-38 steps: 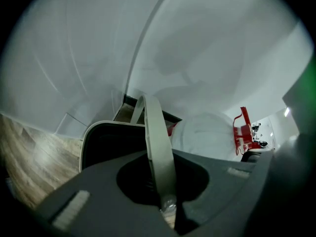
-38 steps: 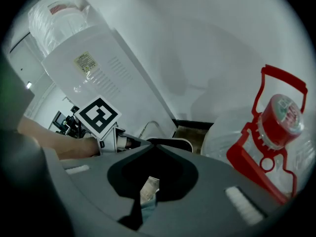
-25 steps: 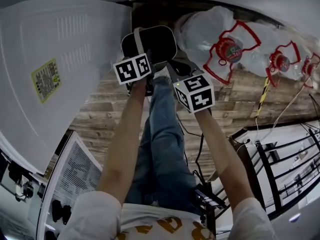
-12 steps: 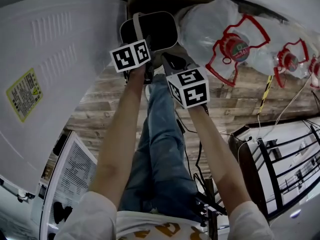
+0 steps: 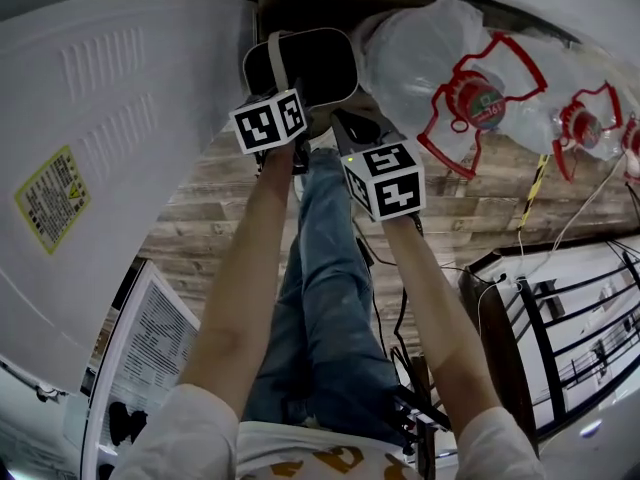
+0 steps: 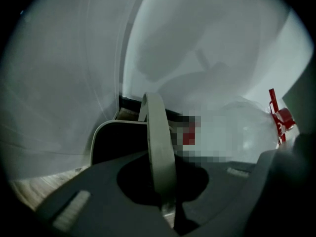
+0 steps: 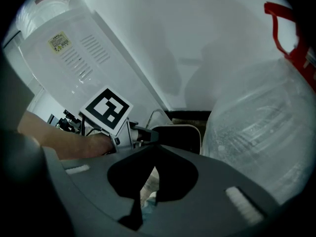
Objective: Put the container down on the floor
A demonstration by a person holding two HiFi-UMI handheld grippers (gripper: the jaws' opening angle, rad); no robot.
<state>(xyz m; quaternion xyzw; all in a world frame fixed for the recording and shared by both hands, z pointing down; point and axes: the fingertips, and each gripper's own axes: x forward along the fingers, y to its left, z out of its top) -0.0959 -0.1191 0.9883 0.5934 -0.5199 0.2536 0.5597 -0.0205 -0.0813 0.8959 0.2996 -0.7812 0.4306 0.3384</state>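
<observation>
Both jaws of the left hand-held gripper (image 6: 161, 158) pinch the container (image 6: 116, 142) handle (image 6: 156, 126); the right hand-held gripper (image 7: 153, 146) is closed, empty.

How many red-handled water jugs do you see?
3, in a row: first jug beside the container, second jug to its right, third jug cut off by the frame edge; more may sit beyond.

Head view looks down; both close gripper views seemingly share the container (image 6: 111, 142).

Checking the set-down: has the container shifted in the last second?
No, not noticeably: the container stays close beside the water bottle, same narrow gap.
</observation>
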